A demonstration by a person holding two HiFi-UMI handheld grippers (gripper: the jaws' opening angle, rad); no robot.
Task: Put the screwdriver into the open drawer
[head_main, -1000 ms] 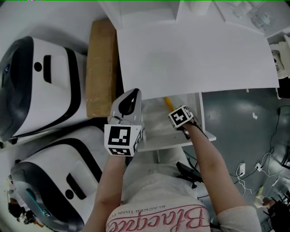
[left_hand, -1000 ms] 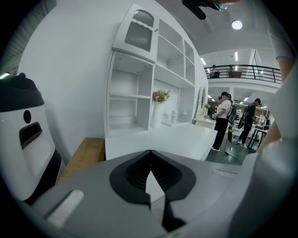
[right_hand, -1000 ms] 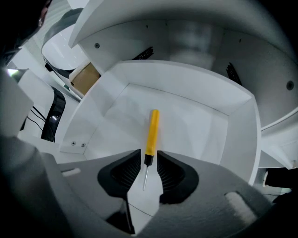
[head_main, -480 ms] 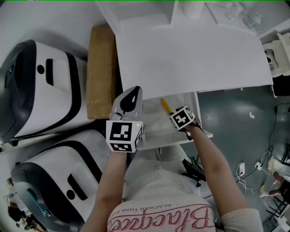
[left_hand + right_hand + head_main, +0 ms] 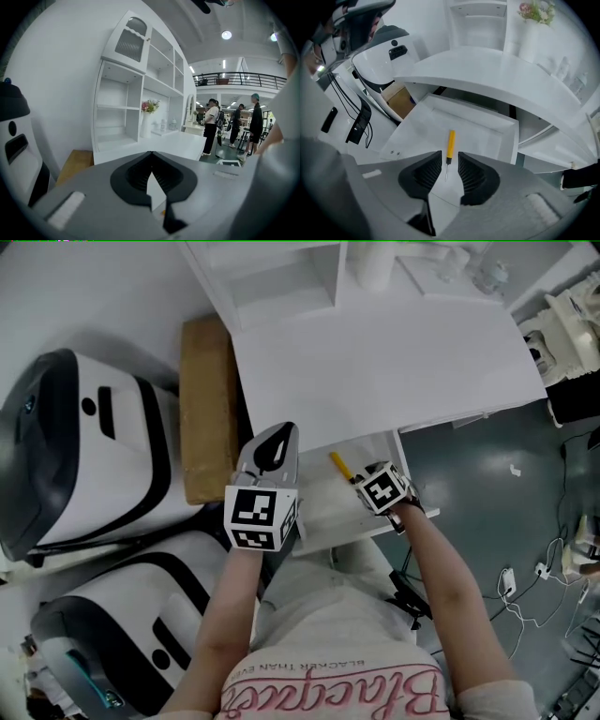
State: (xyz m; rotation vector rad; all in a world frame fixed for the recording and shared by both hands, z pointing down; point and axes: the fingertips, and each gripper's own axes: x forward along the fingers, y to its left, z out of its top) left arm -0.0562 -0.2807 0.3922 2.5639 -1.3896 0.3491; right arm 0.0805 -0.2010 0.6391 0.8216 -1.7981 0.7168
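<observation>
Screwdriver (image 5: 338, 464) is seen in the head view, lying in the open drawer (image 5: 323, 514) as it did a second ago, just ahead of the right gripper (image 5: 367, 486). The left gripper (image 5: 270, 448) is held at the drawer's left edge. "BLACKER THAN" can be read on the shirt (image 5: 328, 690).

Left gripper view: jaws closed tip to tip, nothing caught.

Right gripper view: jaws parted and empty, with the screwdriver's tip showing in the gap, down on the drawer floor.

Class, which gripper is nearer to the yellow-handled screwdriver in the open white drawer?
Right. The right gripper hangs over the yellow-handled screwdriver, jaws apart either side of its tip; the left gripper sits shut at the white drawer's left edge.
</observation>
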